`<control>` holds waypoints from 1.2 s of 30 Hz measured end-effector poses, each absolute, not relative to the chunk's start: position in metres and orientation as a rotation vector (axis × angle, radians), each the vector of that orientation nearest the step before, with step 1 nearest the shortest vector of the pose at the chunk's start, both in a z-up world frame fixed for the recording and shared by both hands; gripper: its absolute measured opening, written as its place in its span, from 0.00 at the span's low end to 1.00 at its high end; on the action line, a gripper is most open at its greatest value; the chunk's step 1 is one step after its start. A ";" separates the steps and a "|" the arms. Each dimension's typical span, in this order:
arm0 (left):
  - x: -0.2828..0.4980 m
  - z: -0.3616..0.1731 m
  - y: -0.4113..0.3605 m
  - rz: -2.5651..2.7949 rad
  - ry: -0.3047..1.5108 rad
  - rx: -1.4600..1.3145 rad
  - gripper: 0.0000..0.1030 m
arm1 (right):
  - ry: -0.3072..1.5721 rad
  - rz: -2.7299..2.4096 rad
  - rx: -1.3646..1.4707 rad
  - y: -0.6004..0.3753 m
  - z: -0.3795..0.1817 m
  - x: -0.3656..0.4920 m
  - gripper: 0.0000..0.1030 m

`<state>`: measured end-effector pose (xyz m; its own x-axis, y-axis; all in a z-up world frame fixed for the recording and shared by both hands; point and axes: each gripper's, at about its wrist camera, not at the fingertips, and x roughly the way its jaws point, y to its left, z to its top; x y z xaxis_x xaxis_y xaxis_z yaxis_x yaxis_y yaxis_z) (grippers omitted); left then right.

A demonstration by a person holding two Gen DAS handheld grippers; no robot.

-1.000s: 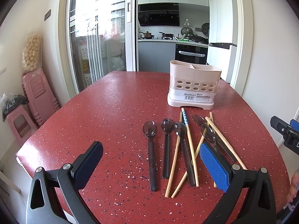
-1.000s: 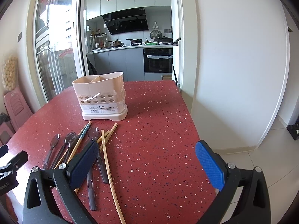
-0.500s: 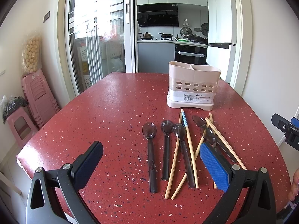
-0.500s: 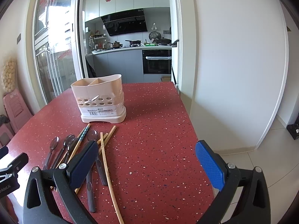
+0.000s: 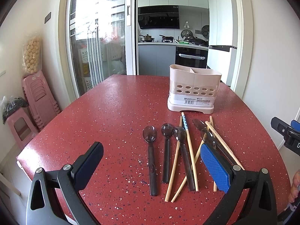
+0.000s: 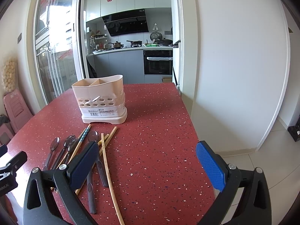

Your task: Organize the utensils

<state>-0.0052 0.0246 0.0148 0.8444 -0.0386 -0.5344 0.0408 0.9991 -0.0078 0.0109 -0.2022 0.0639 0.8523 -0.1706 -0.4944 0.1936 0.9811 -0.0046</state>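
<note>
Fingers point(image 5: 213, 166) of both grippers spread wide, empty, spoons point(image 5: 151, 150) and chopsticks point(image 5: 189, 148) apparently lying just ahead.

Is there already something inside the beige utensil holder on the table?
Nothing sticks out above the rim of the utensil holder. Its top shows a divider and bare inner walls, and its bottom is hidden. The spoons and chopsticks lie on the table.

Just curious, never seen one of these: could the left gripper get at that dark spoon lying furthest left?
Probably yes. The left gripper has its jaws wide open, holds nothing, and the leftmost spoon lies alone on the red table, apart from the chopsticks.
</note>
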 end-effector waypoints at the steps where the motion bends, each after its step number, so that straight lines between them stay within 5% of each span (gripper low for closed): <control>1: -0.005 0.015 0.024 -0.044 0.563 0.005 1.00 | 0.515 -0.193 0.048 -0.202 0.064 0.011 1.00; 36: -0.003 0.019 0.024 -0.022 0.572 0.001 1.00 | 0.499 -0.173 0.096 -0.211 0.063 0.011 1.00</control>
<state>-0.0027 0.0241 0.0194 0.8405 -0.0205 -0.5415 0.0212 0.9998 -0.0049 0.0107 -0.2107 0.0630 0.8641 -0.1414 -0.4831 0.1883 0.9809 0.0496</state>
